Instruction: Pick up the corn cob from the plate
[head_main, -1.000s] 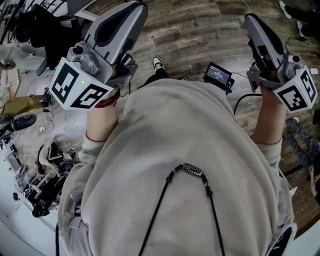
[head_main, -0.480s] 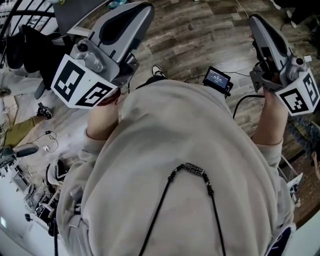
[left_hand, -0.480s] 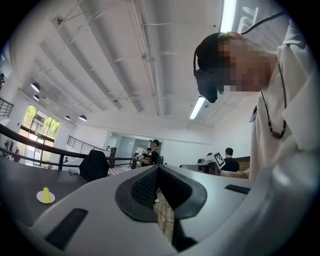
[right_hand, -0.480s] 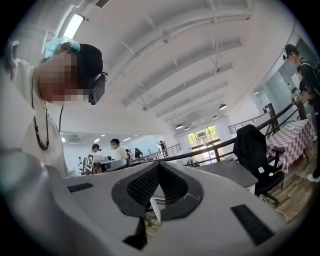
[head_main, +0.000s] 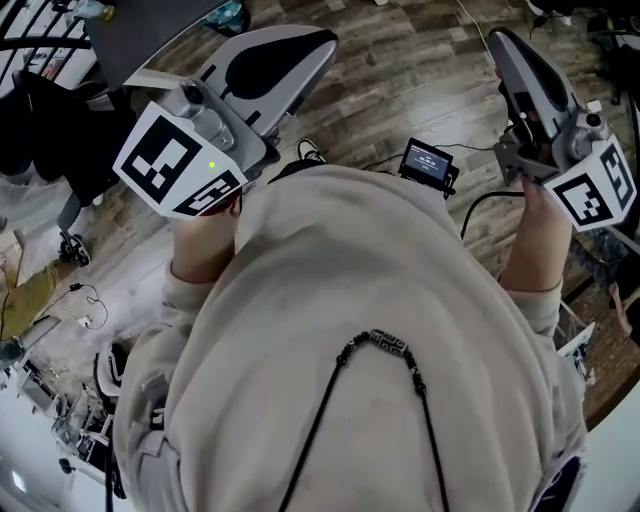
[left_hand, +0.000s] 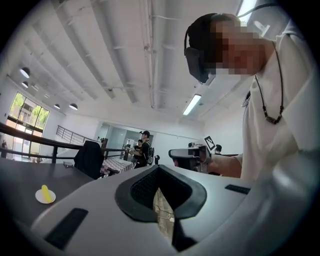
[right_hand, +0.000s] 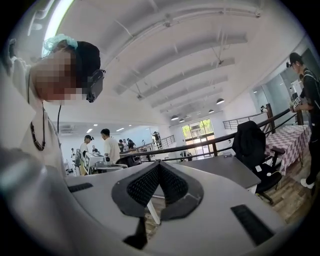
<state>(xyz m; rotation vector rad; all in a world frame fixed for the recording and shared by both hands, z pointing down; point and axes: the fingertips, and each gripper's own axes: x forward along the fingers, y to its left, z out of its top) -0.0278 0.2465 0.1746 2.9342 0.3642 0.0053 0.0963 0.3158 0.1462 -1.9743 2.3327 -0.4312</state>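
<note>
A yellow corn cob (left_hand: 45, 193) lies on a small white plate (left_hand: 39, 198) on a dark table, far off at the lower left of the left gripper view. My left gripper (left_hand: 157, 169) points level across the room, its jaws shut with nothing between them. In the head view it (head_main: 322, 44) is held out over the wooden floor in front of the person's chest. My right gripper (head_main: 497, 40) is held out at the upper right. Its jaws (right_hand: 157, 166) are also shut and empty. Neither gripper is near the plate.
A dark table (right_hand: 227, 169) and a chair draped with a black jacket (right_hand: 251, 141) stand ahead of the right gripper. Several people (right_hand: 107, 146) stand further back by a railing. A small screen on a cable (head_main: 429, 161) hangs by the person's waist above the wooden floor (head_main: 400, 70).
The person has turned. The cluttered white table at the left has slid down and out of the head view. Both grippers swung along, the left one now angled more to the right.
</note>
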